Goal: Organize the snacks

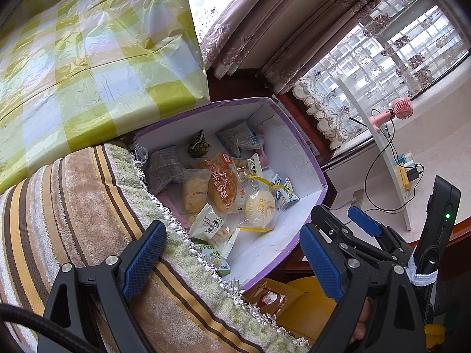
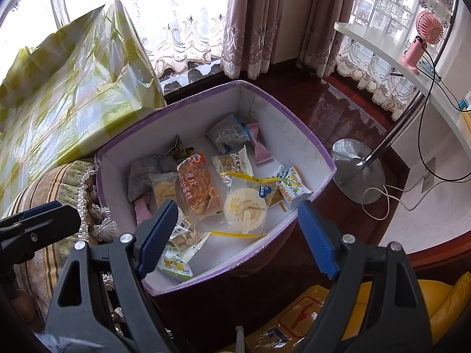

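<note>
A purple-rimmed white box (image 1: 294, 153) (image 2: 297, 135) stands on the dark floor and holds several wrapped snacks. Among them lie an orange cake packet (image 1: 219, 185) (image 2: 198, 189), a round white pastry in a yellow-edged bag (image 1: 260, 206) (image 2: 245, 209), grey packets (image 1: 164, 167) (image 2: 228, 133) and a nut packet (image 1: 210, 229). My left gripper (image 1: 232, 260) hovers open over the striped cushion edge and the box's near side, with nothing between its fingers. My right gripper (image 2: 237, 236) is open above the box's near edge, empty. The right gripper (image 1: 363, 220) also shows in the left wrist view.
A striped, fringed cushion (image 1: 73, 206) (image 2: 59, 188) borders the box on the left. A green checked plastic cover (image 1: 88, 50) (image 2: 73, 100) rises behind it. A yellow box (image 1: 303, 306) (image 2: 368, 317) sits below the grippers. A stand's metal base (image 2: 357, 170), cables and a pink fan (image 2: 424, 38) are on the right.
</note>
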Tool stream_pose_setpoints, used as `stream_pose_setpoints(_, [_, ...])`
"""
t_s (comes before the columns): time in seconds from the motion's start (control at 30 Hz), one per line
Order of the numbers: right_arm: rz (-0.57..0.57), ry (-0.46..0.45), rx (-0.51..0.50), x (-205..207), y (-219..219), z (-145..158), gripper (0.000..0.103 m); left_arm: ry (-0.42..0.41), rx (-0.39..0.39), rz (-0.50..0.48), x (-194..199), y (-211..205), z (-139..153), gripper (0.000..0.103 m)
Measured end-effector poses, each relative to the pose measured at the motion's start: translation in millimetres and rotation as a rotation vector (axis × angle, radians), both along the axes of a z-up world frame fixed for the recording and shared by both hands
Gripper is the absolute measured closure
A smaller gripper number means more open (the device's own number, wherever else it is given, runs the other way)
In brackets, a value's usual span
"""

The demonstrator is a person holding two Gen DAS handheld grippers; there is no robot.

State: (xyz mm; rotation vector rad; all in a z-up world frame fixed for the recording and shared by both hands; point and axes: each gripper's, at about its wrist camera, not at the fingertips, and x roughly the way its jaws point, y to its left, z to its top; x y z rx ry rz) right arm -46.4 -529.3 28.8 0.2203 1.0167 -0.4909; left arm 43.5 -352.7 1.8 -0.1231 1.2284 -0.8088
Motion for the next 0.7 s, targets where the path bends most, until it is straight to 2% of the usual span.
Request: stream_pose_setpoints(0.7, [-0.002, 0.004, 0.006, -0.4, 2.0, -1.2, 0.018, -0.001, 0.000, -0.001, -0.3, 0.1, 0.1, 0.010])
